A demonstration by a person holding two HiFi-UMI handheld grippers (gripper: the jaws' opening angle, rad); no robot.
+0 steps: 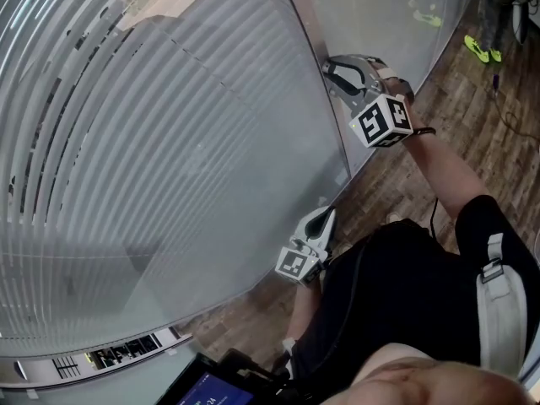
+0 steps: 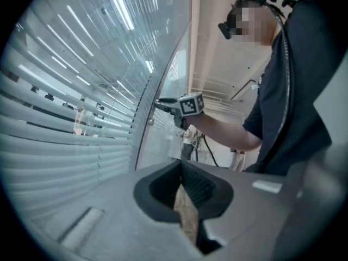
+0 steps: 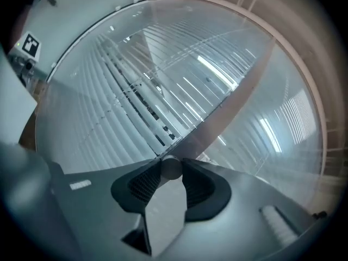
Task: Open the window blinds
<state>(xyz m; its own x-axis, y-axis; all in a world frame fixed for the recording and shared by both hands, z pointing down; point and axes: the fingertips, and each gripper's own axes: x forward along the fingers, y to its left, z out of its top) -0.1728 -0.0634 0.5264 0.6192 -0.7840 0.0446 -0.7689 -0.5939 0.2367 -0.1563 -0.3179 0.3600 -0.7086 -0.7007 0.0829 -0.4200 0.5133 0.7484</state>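
Note:
The slatted window blinds (image 1: 169, 142) sit behind curved-looking glass, their slats nearly flat against it; they also fill the left gripper view (image 2: 65, 145) and the right gripper view (image 3: 136, 91). My right gripper (image 1: 332, 68) is raised to the metal frame post (image 1: 314, 28) beside the blinds. In the right gripper view it (image 3: 170, 166) is shut on a small round knob (image 3: 171, 168) on that post (image 3: 234, 102). My left gripper (image 1: 324, 216) hangs lower, near the glass, touching nothing. Its jaws (image 2: 181, 165) are shut and empty.
Wooden floor (image 1: 472, 108) runs along the foot of the glass. Yellow-green items (image 1: 477, 49) lie on it at the far right. A dark device with a blue screen (image 1: 207, 388) sits at the bottom edge. The person's dark-clothed body fills the lower right.

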